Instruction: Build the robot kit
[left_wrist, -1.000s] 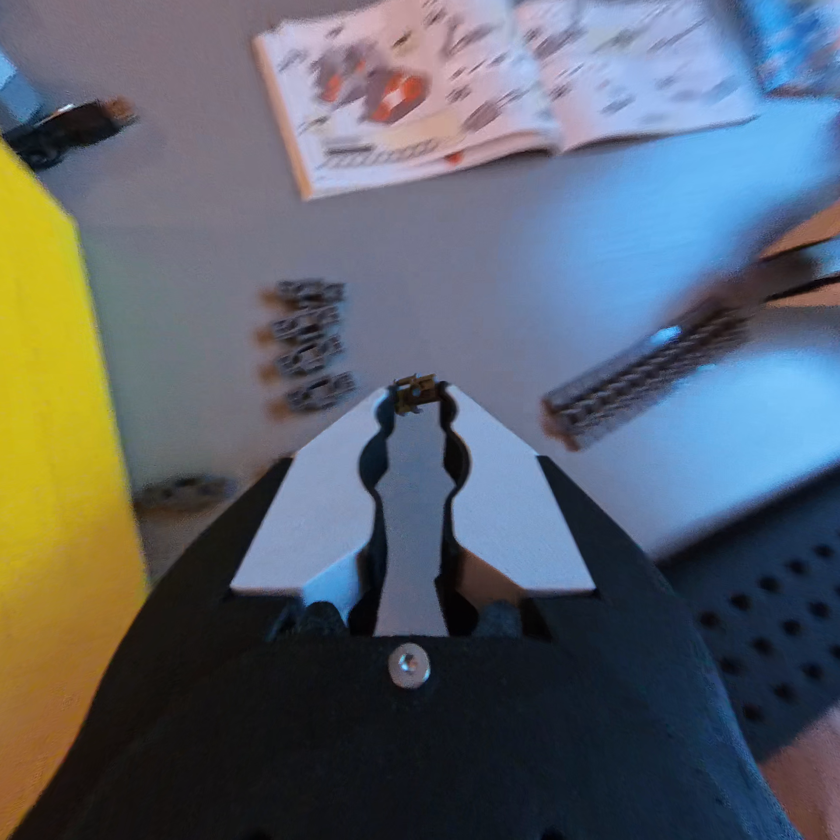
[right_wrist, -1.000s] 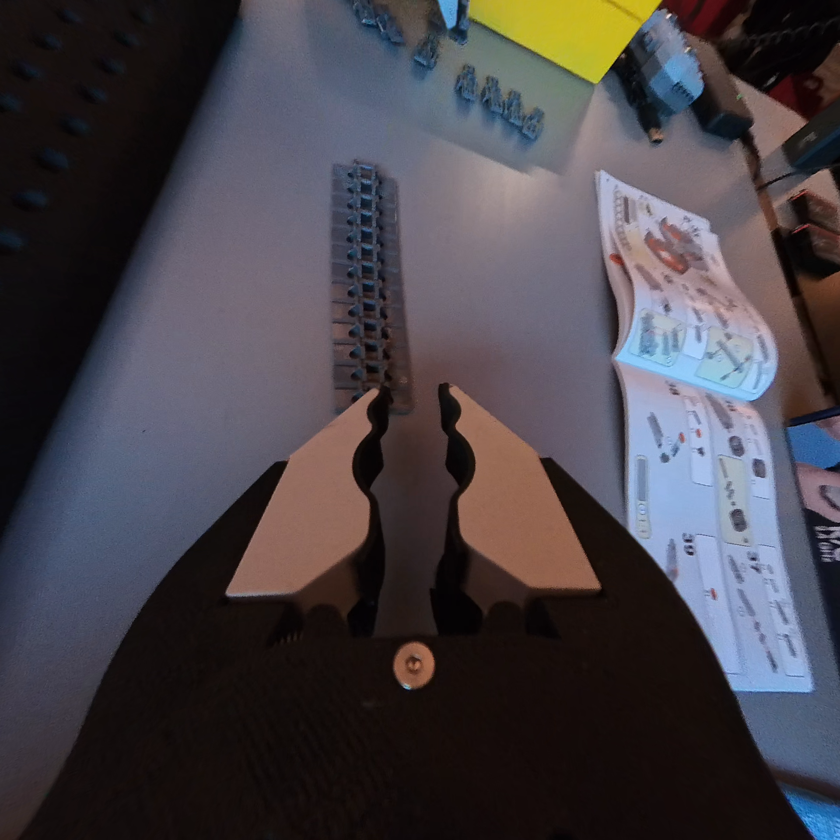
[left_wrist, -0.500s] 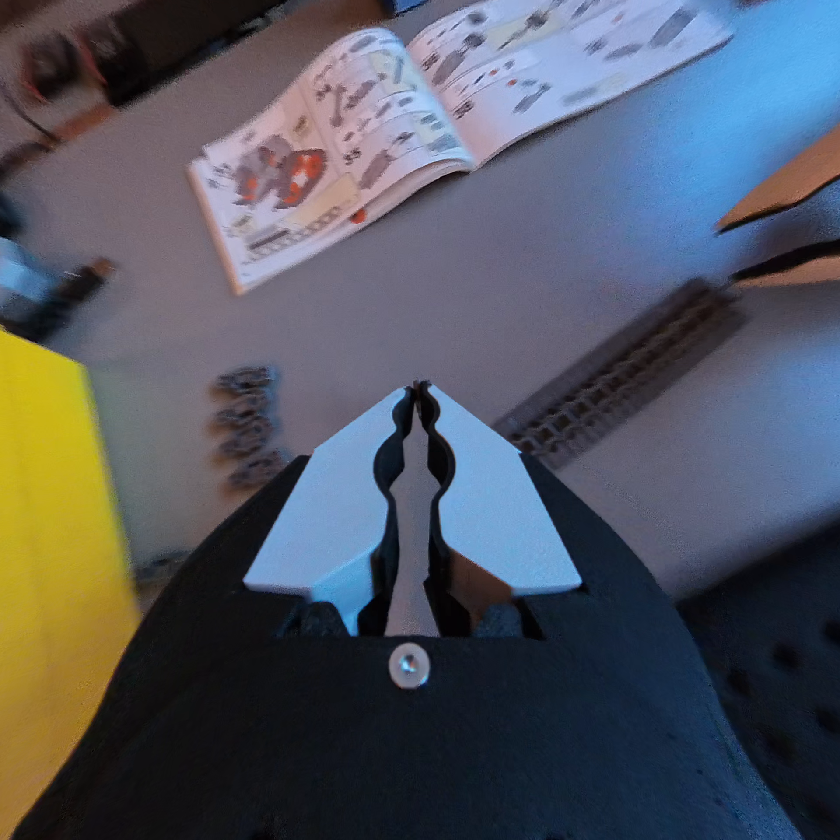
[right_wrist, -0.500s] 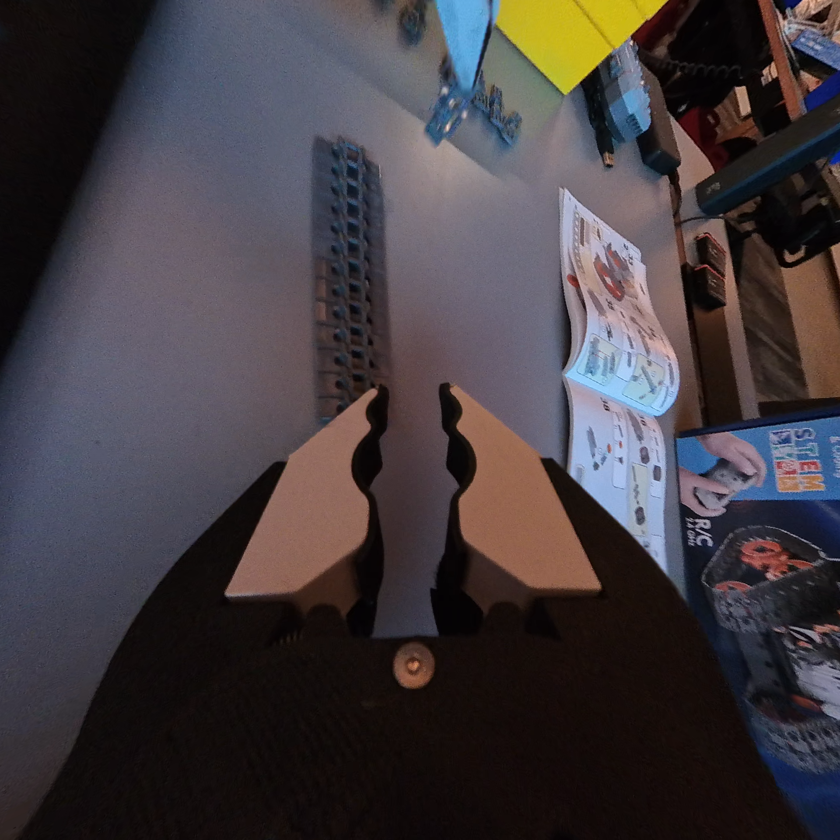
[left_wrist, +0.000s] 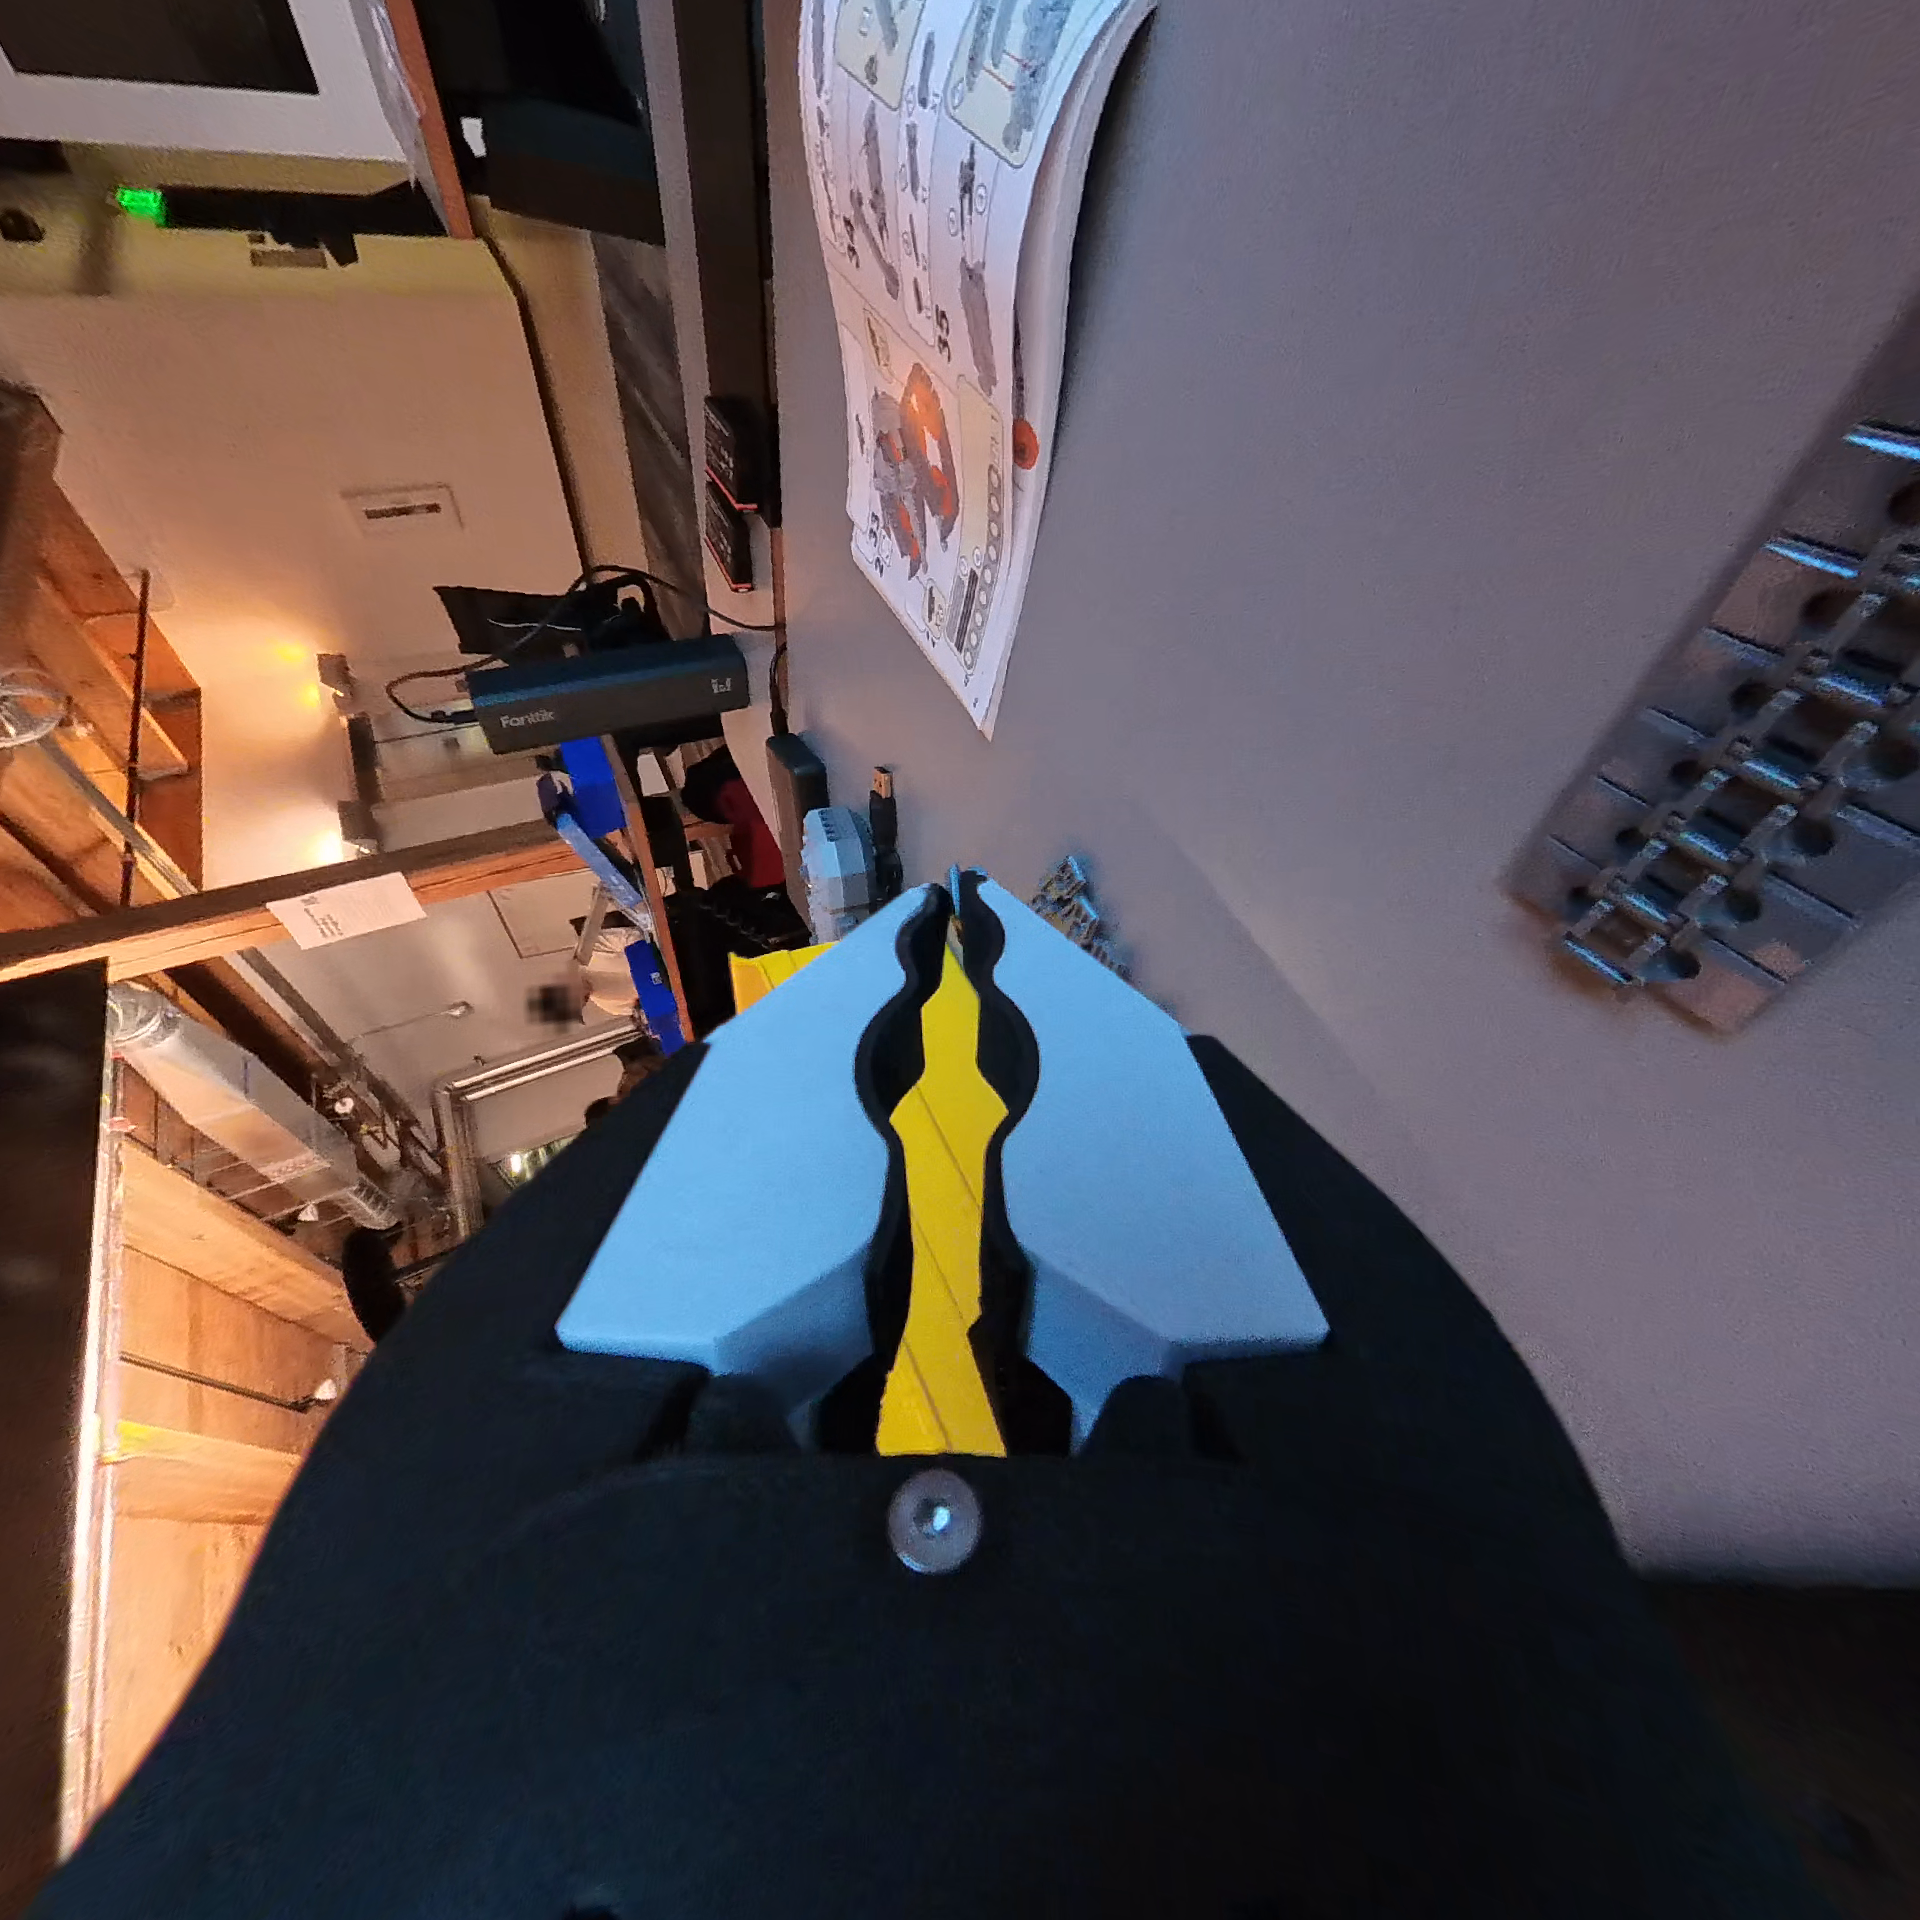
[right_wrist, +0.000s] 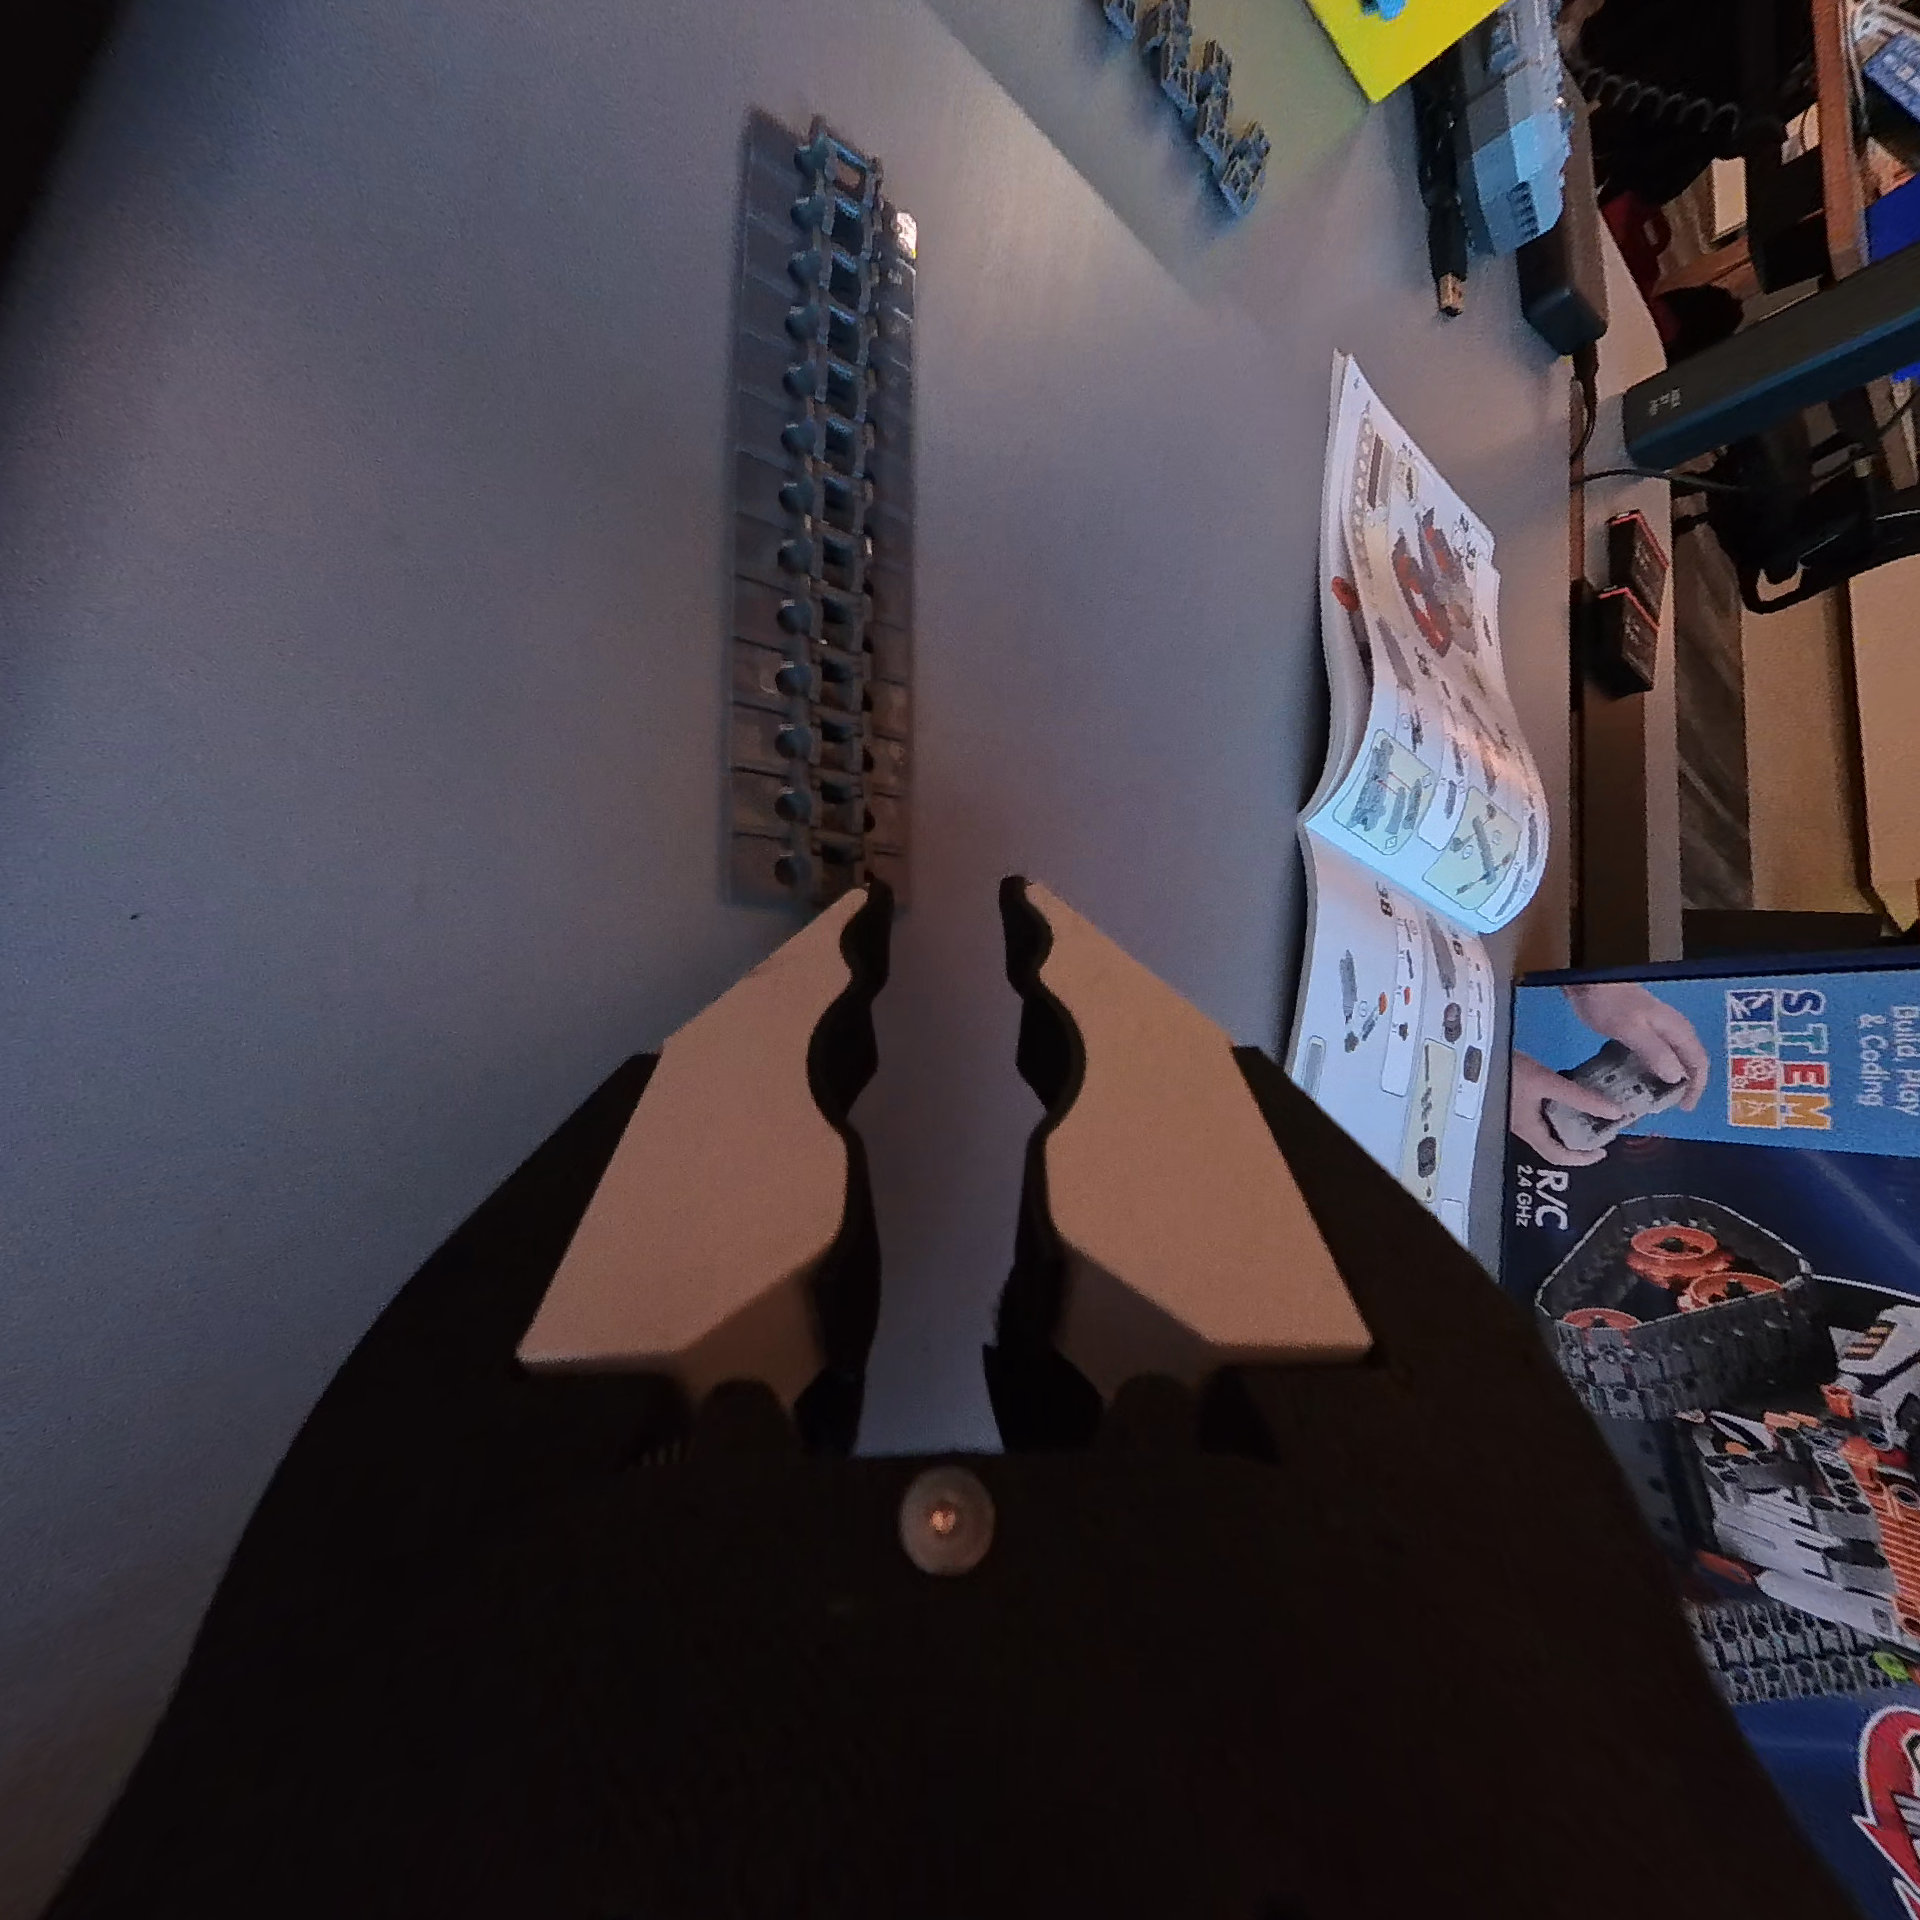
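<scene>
Right, near to far.

Right tool: fingers spread, nothing between them, only bare desk showing through the gap. The grey linked track strip lies flat on the desk dead ahead. Its near end sits just beyond the left-hand fingertip, looks about touching, can't confirm contact. The strip's long axis runs straight away from the tool, parallel to the fingers, offset a little left of the gap centreline.

Right of the strip, apart from it: open instruction booklet. Nearer on that side is a blue toy box. Far end of the desk: row of small grey parts, yellow box, grey-blue block with a cable beside it.

Left tool: tips pressed together. Can't tell whether anything tiny is nipped there. Camera is rolled, so the desk reads as a wall on the right. Yellow shows through the slot behind the tips. The small grey parts are just past the tips, slightly right. In this view the strip is off to the right, well apart, axis running diagonally. Booklet far ahead.

Net: the right tool is the nearer one to the strip, and lined up end-on with it.
</scene>
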